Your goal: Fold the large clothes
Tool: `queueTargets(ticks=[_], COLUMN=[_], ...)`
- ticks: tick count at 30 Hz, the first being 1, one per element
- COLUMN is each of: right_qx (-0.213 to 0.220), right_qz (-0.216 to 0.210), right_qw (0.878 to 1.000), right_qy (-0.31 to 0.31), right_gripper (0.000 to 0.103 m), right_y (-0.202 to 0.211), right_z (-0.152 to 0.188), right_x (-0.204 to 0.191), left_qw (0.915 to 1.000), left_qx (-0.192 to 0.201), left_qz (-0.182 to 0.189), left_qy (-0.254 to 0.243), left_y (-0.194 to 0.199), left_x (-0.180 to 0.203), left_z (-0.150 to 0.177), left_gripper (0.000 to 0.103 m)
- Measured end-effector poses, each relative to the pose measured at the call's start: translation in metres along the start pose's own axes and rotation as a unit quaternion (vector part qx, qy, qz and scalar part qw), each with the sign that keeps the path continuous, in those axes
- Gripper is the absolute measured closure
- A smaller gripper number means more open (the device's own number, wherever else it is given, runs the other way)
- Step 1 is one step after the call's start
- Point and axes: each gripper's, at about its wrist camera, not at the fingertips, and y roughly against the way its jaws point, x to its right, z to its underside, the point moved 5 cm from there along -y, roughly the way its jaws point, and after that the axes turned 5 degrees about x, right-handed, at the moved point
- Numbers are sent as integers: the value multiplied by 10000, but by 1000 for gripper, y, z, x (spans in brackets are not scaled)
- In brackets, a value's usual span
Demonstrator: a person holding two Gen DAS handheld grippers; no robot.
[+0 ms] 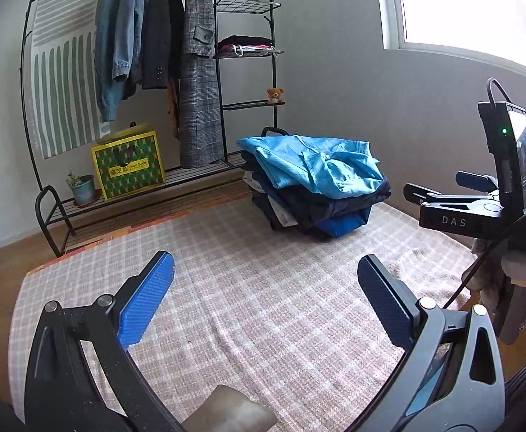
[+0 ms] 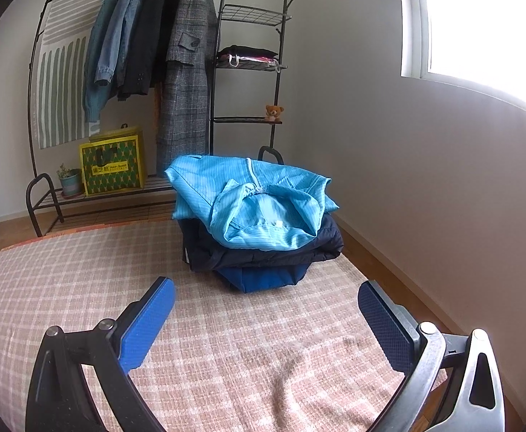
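Note:
A stack of folded clothes sits at the far right corner of the checked blanket (image 1: pixel 248 309) (image 2: pixel 83 273). On top lies a light blue garment (image 1: pixel 313 165) (image 2: pixel 255 201), loosely folded; beneath it are a dark navy jacket (image 2: pixel 273 252) and a bright blue piece (image 1: pixel 342 225) (image 2: pixel 263 279). My left gripper (image 1: pixel 266 280) hovers open over the bare blanket, well short of the stack, holding nothing. My right gripper (image 2: pixel 266 306) is open too, closer to the stack and empty. In the left wrist view the right gripper (image 1: pixel 439 189) appears at the right edge, held by a gloved hand (image 1: pixel 525 288).
A black clothes rack (image 1: pixel 223 54) (image 2: pixel 212 72) behind the blanket carries hanging jackets and a grey plaid coat (image 1: pixel 198 72) (image 2: pixel 187 72). On its low shelf stand a yellow-green box (image 1: pixel 130 165) (image 2: pixel 112 165) and a small plant pot (image 1: pixel 83 189). A wall and window are to the right.

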Motion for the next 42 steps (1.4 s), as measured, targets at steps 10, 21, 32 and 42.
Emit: queueTargets(ticks=[10, 21, 32, 42], right_qx=[1, 11, 5, -12], right_qz=[10, -18, -33, -54], right_qw=[10000, 10000, 10000, 10000], right_qy=[-91, -34, 18, 1], right_gripper=[0, 0, 0, 0], right_y=[1, 3, 0, -2], right_z=[0, -1, -1, 0], right_x=[3, 0, -3, -2], left_qw=[10000, 9999, 9999, 9999], left_qx=[58, 86, 101, 119], left_qz=[-43, -75, -90, -102], left_qy=[7, -34, -51, -66], left_y=[4, 7, 8, 11], left_x=[-2, -1, 2, 0], left_z=[-6, -7, -9, -11], left_gripper=[0, 0, 0, 0])
